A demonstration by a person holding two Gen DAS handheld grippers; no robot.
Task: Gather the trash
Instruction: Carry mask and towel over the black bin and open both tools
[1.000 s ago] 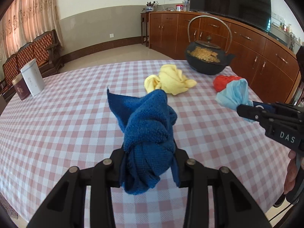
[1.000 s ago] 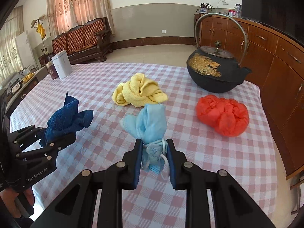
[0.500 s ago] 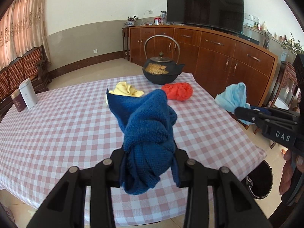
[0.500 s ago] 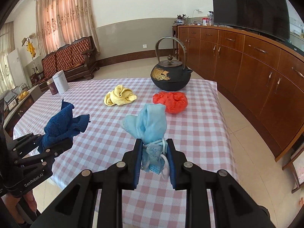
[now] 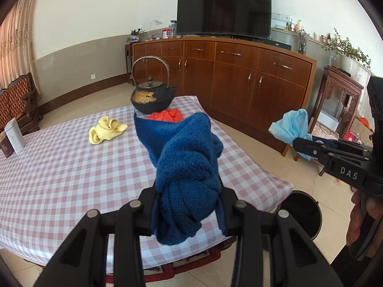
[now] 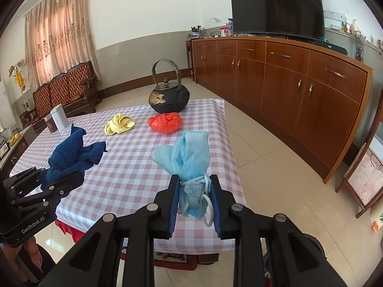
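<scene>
Two loads: each gripper is clamped on one crumpled piece, both held up off the table (image 5: 59, 167)
Left gripper (image 5: 189, 208): jaws narrowed onto a dark blue knitted cloth (image 5: 186, 167), pinched at its lower bunch, the rest standing up and forward
Right gripper (image 6: 195, 199): jaws nearly together on a light blue face mask (image 6: 189, 157), ear loops dangling between the pads
Bin: a dark round bin (image 5: 304, 215) sits on the floor just past the table's near right corner, below both grippers
Key relation: in the left wrist view the bin lies down and to the right of the blue cloth, and almost under the right gripper, so the right hand looks nearer to it
Cloth axis: both bundles stand upright along the fingers
Left on the table: a yellow cloth (image 6: 119, 124) and a red crumpled piece (image 6: 165, 122), near the far edge beside a black teapot (image 6: 168, 98)
Judged step: carrying both pieces towards the bin, release not yet done
</scene>
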